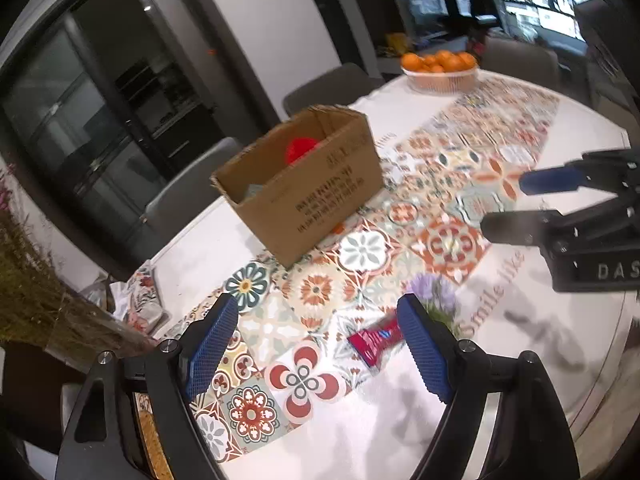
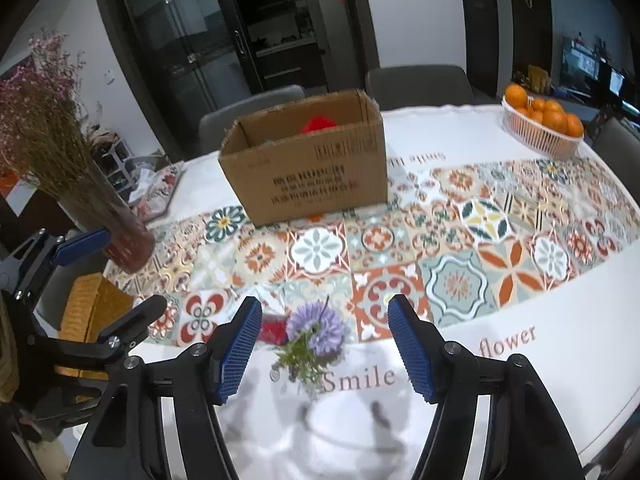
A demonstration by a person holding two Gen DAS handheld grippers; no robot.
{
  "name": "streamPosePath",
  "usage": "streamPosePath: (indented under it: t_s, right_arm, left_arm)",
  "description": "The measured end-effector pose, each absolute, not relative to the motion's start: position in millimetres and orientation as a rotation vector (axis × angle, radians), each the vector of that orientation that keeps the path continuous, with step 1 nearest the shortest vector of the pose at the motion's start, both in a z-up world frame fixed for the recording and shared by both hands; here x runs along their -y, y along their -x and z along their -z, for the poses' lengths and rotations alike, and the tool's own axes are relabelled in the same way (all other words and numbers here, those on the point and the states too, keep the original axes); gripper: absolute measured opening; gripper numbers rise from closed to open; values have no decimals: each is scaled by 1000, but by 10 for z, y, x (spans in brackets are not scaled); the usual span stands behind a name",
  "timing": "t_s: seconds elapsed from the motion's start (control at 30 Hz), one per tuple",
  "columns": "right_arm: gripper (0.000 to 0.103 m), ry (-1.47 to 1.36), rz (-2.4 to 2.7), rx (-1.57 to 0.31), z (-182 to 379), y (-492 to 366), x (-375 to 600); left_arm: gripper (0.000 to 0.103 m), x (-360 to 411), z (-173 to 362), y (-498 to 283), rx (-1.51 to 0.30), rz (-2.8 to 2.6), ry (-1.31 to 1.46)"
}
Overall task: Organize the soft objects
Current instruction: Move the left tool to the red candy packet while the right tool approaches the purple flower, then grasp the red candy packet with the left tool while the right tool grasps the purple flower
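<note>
Left tongs (image 1: 320, 344) and right tongs (image 2: 324, 350), both spread and empty, as we held them above the surface (image 2: 560, 340). A red packet (image 1: 374, 340) lay on the patterned cloth between the left pads, untouched. A purple artificial flower (image 2: 314, 332) lay between the right pads, just beside the packet. Farther back stood an open cardboard box (image 2: 308, 164) holding a red item (image 2: 318, 123), well apart from the basket of oranges (image 2: 540, 126).

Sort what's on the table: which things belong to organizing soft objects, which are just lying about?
Job:
purple flower
red packet
cardboard box
red item in box

Lying about:
basket of oranges
vase of dried flowers
woven basket
</note>
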State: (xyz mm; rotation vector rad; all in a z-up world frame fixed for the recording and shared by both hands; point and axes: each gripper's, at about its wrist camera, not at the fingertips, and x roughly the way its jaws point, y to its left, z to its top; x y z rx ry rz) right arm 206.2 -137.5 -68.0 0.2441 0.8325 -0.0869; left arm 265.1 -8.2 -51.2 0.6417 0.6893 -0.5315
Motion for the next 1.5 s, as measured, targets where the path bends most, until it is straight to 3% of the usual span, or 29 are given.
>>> streamPosePath:
  t_s: [0.7, 1.27, 1.5]
  right_arm:
    - [67, -289, 82, -951, 1445, -2219, 1265]
    - [67, -382, 109, -960, 1781, -2528, 1326]
    - [67, -408, 97, -998, 1915, -2651, 1343]
  left_arm:
    - [82, 172, 1330, -2648, -655, 791, -931]
    - [81, 358, 1848, -3097, -825, 991, -977]
    - [75, 419, 2009, -3215, -875, 1053, -953]
